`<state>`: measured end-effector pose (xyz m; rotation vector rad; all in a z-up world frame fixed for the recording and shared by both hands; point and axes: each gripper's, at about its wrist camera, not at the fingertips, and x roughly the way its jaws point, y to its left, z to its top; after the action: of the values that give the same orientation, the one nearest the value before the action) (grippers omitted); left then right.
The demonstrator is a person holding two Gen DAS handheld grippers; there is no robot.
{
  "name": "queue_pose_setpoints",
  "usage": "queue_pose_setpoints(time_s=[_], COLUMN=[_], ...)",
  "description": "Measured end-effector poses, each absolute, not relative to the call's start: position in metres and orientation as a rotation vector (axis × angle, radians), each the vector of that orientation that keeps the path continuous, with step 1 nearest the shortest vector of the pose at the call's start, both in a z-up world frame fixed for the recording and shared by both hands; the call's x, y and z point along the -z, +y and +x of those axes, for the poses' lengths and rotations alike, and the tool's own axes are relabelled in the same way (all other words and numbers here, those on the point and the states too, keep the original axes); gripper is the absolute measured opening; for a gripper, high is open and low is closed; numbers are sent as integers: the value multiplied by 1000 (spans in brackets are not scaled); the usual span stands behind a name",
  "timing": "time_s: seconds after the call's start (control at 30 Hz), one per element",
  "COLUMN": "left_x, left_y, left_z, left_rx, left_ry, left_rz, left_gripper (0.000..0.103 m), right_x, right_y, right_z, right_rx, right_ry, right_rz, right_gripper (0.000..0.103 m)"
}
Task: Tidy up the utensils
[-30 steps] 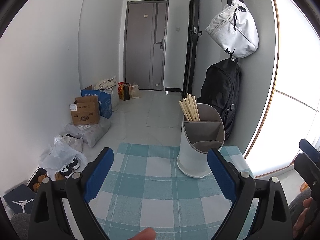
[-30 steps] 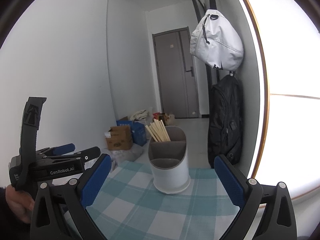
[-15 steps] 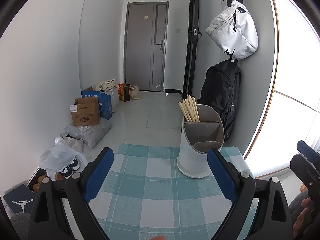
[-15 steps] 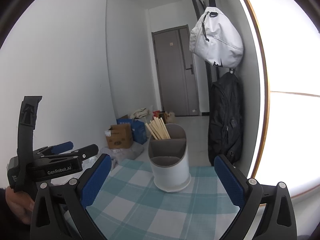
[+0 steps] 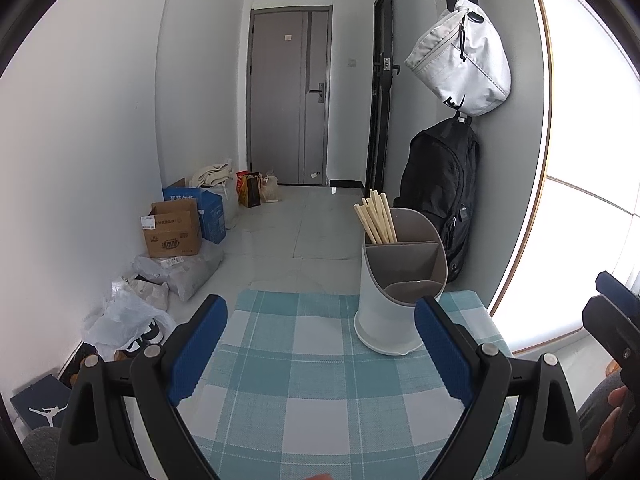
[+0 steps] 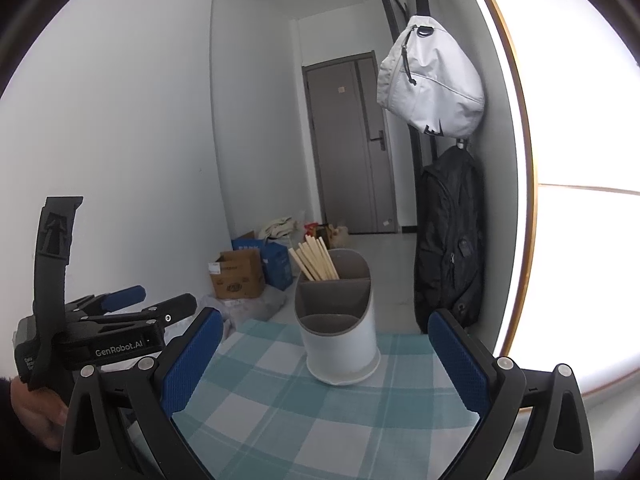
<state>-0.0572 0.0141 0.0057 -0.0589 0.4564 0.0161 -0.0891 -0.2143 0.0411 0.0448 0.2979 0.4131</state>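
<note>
Both tools, left (image 5: 318, 350) and right (image 6: 324, 354), gape empty before the holder (image 6: 338, 320); chopsticks (image 6: 314, 262) fill its rear compartment.

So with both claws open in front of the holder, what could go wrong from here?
1. The utensil holder is tall and stands near the far edge of the checked cloth; a nudge from the left claw could tip it off.
2. The chopsticks lean out of the back compartment, so the right claw reaching in might snag them.
</note>
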Motion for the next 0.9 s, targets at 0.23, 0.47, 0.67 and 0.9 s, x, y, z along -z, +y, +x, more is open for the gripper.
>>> queue_pose_setpoints(time_s=[0.23,0.47,0.67,0.9], left_x=[-5,-4,-5,-5], left_y=[18,17,14,9], left_z=[-55,-53,-55,-56], left_rx=[-14,-7,-10,1], left_ry=[467,482,473,466], left_rz=[-76,-84,-70,-44], left_gripper=[92,92,92,92], right_x=[-41,-41,-41,-41], right_y=[-213,-210,-211,-210], right_z=[-91,-92,-91,-92], right_rx=[-412,-414,-411,-410], right_ry=[293,293,294,297], right_rz=[40,29,35,33], right_gripper=[103,103,103,103])
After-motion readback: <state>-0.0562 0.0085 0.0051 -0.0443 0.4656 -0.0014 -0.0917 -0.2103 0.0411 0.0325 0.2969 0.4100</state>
